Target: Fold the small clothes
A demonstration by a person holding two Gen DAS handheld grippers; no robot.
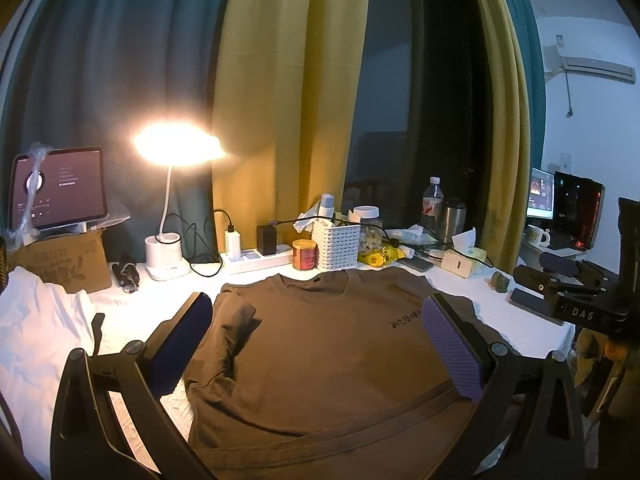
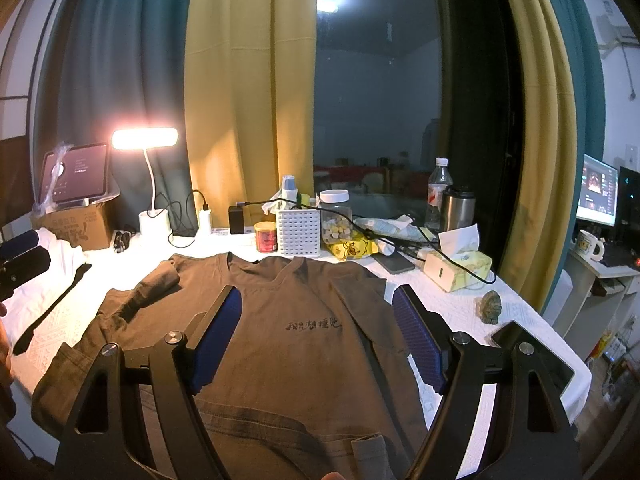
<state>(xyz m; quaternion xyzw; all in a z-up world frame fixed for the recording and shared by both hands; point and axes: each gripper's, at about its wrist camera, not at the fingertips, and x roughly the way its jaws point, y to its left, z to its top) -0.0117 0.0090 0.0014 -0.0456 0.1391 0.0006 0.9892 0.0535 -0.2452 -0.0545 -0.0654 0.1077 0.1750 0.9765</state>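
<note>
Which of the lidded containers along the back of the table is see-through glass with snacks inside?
The white-lidded jar beside the white basket. The red can and steel tumbler are opaque; the water bottle is clear plastic.

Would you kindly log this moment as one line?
stage: pre-fold | brown T-shirt: flat on table, one sleeve folded in | left gripper: open, above shirt | right gripper: open, above shirt

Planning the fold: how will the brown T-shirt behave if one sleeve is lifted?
The brown T-shirt is probably floppy: its sleeve already lies crumpled and creased. It likely drapes and drags the body along. On the textured white tablecloth it may catch rather than slide.
</note>
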